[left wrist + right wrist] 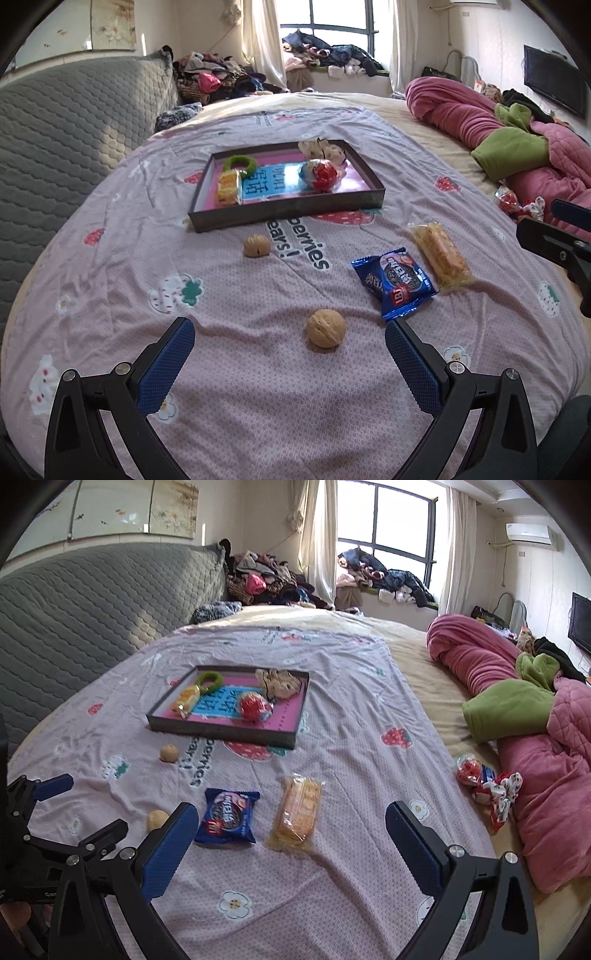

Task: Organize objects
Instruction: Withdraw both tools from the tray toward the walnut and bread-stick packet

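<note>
Walnut [326, 328] between left hand-held gripper [290, 341] fingers

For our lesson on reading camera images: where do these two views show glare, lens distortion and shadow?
Left wrist view: the window is blown out white, and the bed sheet bulges into a curve, with dark corners around the fisheye circle. Right wrist view: the window glares too, sunlight brightens the far bed, and the tray casts only a soft shadow.
</note>
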